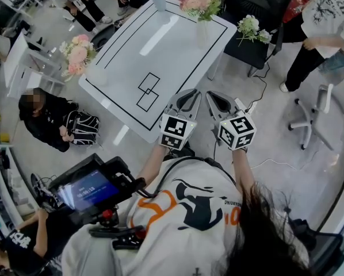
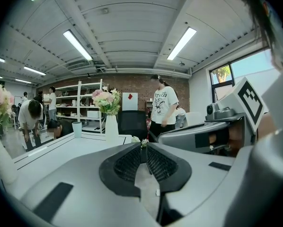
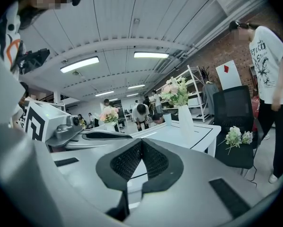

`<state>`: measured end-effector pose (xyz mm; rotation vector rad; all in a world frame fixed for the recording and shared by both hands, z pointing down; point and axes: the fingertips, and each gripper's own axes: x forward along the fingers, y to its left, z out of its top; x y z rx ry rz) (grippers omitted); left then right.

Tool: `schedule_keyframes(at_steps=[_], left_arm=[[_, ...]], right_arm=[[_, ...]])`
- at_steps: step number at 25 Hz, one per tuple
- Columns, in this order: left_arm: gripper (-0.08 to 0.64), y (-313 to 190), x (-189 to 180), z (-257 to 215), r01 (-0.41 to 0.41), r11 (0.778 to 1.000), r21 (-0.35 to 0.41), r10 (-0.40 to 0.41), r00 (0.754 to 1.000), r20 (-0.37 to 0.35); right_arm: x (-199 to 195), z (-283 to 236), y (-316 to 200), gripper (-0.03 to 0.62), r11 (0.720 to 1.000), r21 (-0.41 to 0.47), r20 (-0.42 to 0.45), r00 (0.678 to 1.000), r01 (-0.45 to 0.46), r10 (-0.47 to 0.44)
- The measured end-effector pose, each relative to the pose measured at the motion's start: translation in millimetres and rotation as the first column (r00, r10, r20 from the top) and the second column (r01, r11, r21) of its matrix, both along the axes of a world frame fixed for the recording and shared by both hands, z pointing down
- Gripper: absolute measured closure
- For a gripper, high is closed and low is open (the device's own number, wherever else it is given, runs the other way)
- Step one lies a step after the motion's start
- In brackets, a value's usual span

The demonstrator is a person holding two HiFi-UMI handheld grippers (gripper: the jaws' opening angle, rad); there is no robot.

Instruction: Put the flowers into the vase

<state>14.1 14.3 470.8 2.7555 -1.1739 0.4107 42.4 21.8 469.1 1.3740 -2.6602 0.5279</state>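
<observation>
Jaws, left gripper [image 2: 143, 148]: I see thin slit, empty;
Jaws, right gripper [image 3: 140, 143]: together, empty;
Flowers [image 3: 238, 136]: on chair [image 3: 231, 105];
Vase [image 3: 185, 122]: on table [image 3: 193, 132], I see blooms [image 3: 175, 91] inside

Table [image 1: 160, 45], white, black-lined: cup [image 1: 159, 0] at far edge; vase [image 1: 202, 33] of flowers [image 1: 202, 2] far right; second vase [image 1: 96, 75], left edge. Chair [image 1: 264, 2]: loose bunch [image 1: 252, 29].

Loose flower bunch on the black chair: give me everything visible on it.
The loose bunch is white and cream blooms with green leaves and thin green stems. It is small and untied, as far as can be seen. It lies on its side on the seat of the black chair, just off the table's far corner. Only the seat touches it.
</observation>
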Motion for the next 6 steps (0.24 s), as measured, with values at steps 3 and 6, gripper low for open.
schedule_keyframes(at_steps=[3,6], left_arm=[[0.515,-0.2,2.8,-1.9,0.000,1.000,0.002,0.000,1.000,0.003],[0.515,-3.8,2.5,-1.8,-0.002,1.000,0.003,0.002,1.000,0.002]], right_arm=[[3.7,-2.0,0.8,0.580,1.000,0.001,-0.001,1.000,-0.003,0.003],[3.9,-2.1,-2.2,0.580,1.000,0.001,-0.005,1.000,-0.006,0.006]])
